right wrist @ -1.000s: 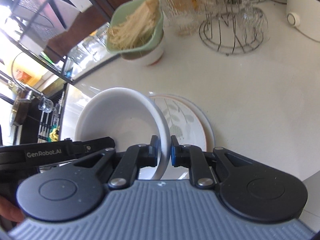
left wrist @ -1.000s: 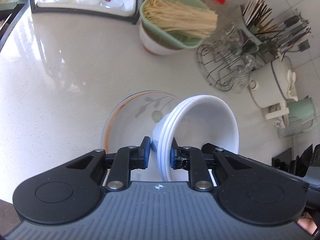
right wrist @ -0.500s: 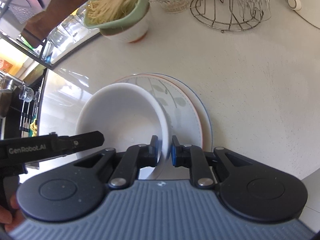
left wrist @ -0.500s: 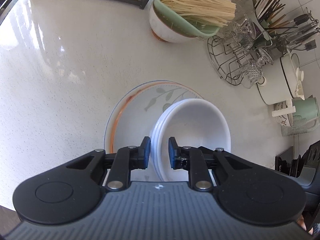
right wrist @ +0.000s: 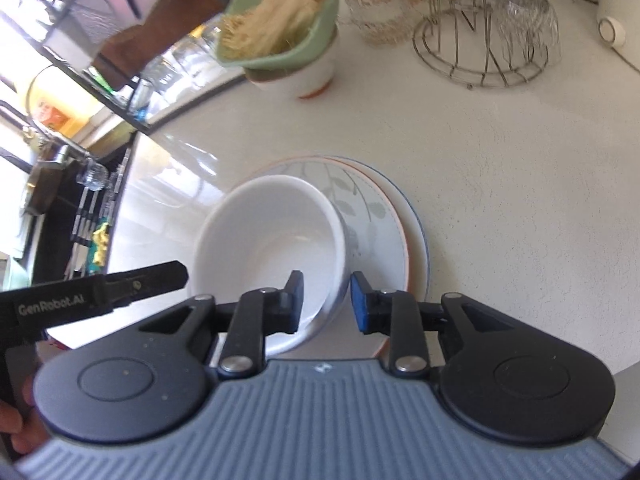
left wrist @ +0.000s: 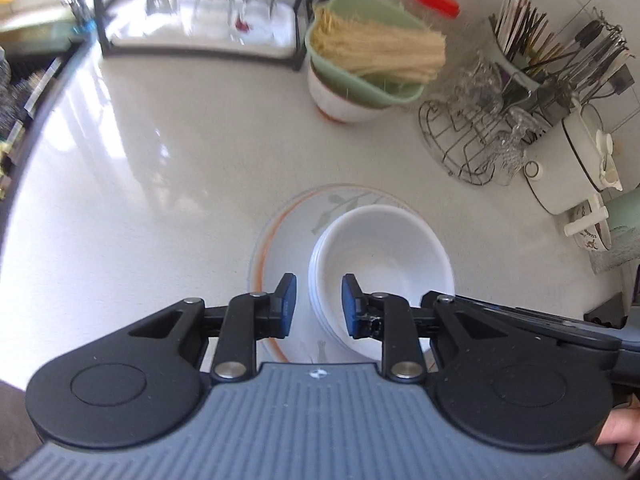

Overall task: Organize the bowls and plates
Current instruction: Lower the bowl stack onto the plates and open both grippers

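I'm holding the left gripper with jaws apart, straddling the near rim of the white bowls, not clamping. My right gripper is also sitting with jaws apart across the bowls' rim on the other side, pads clear of it. The bowls are nesting as a stack and sitting on the leaf-patterned plates, two plates stacked, toward the near edge of the countertop. Farther back a green basket of noodles is resting on a white bowl near the far edge; wire glass rack is standing toward the far right corner.
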`<state>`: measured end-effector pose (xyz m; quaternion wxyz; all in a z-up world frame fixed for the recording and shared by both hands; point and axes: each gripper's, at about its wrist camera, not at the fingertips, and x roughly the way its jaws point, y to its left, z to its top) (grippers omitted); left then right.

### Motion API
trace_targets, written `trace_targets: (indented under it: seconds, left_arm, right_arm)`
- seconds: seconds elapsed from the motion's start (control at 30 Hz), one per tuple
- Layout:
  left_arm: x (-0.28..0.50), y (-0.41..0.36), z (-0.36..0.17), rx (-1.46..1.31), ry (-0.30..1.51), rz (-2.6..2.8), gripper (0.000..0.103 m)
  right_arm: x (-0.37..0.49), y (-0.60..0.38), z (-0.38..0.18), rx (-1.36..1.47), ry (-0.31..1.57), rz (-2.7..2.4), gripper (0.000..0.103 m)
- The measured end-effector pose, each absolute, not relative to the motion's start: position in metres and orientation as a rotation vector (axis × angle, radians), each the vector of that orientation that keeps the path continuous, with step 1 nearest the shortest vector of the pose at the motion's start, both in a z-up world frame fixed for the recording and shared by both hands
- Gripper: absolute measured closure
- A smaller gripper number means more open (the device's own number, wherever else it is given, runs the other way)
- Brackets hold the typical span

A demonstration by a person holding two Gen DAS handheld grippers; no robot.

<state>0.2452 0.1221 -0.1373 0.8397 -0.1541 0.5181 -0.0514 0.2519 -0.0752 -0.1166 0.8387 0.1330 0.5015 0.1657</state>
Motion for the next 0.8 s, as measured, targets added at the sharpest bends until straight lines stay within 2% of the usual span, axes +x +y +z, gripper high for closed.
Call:
trace_targets:
  seconds: [0.5,0.8]
  left_arm:
    - [0.175,0.098,-0.029,-0.253,0.899,-0.097,0.074]
    - [0.119,0.088,0.013,-0.235,0.796,-0.086,0.074]
  right_arm:
    - [0.195,-0.106,-0.039,0.238,0.841,0.429,0.073]
    - [0.153,-0.125,-0.001,0.247,0.715,0.449,0.073]
